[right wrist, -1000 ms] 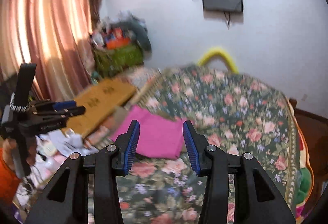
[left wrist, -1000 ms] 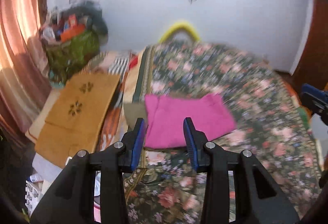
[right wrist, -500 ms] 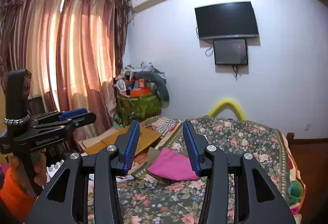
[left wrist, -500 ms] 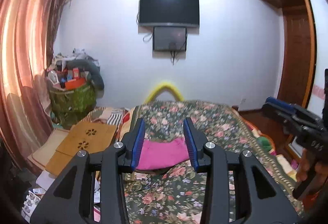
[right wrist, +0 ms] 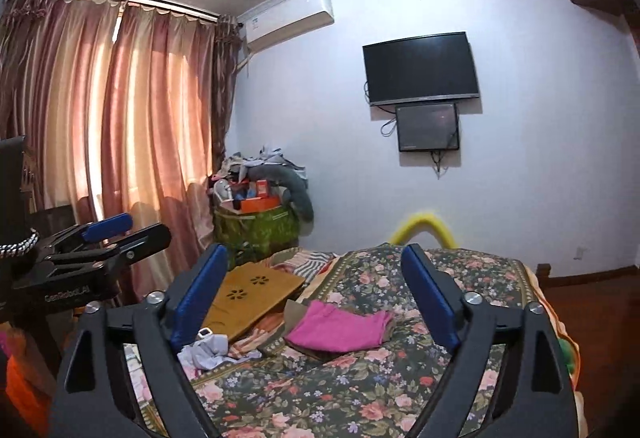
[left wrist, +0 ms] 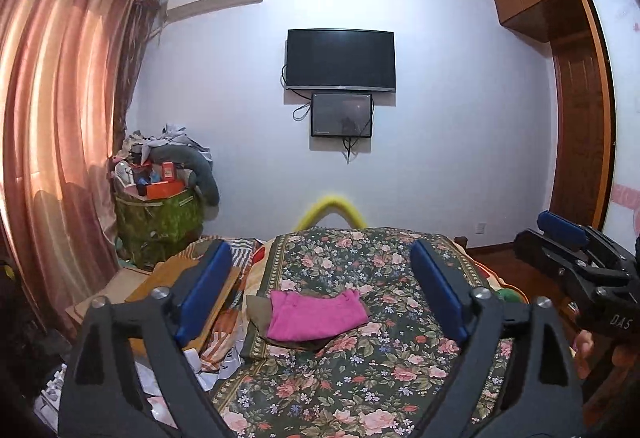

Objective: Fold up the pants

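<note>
folded pink pants [left wrist: 316, 316] on floral bed [left wrist: 384, 366], well beyond both jaws, just opened wide, empty

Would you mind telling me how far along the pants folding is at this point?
Done, by the look of it: the pink pants lie as a compact folded rectangle on the floral bedspread. In hand: nothing. The left gripper and right gripper have just been opening, with nothing between their fingers, and both are held well back from the pants. Left: apparently nothing; the far edge looks slightly ruffled, so perhaps a final smoothing.
</note>
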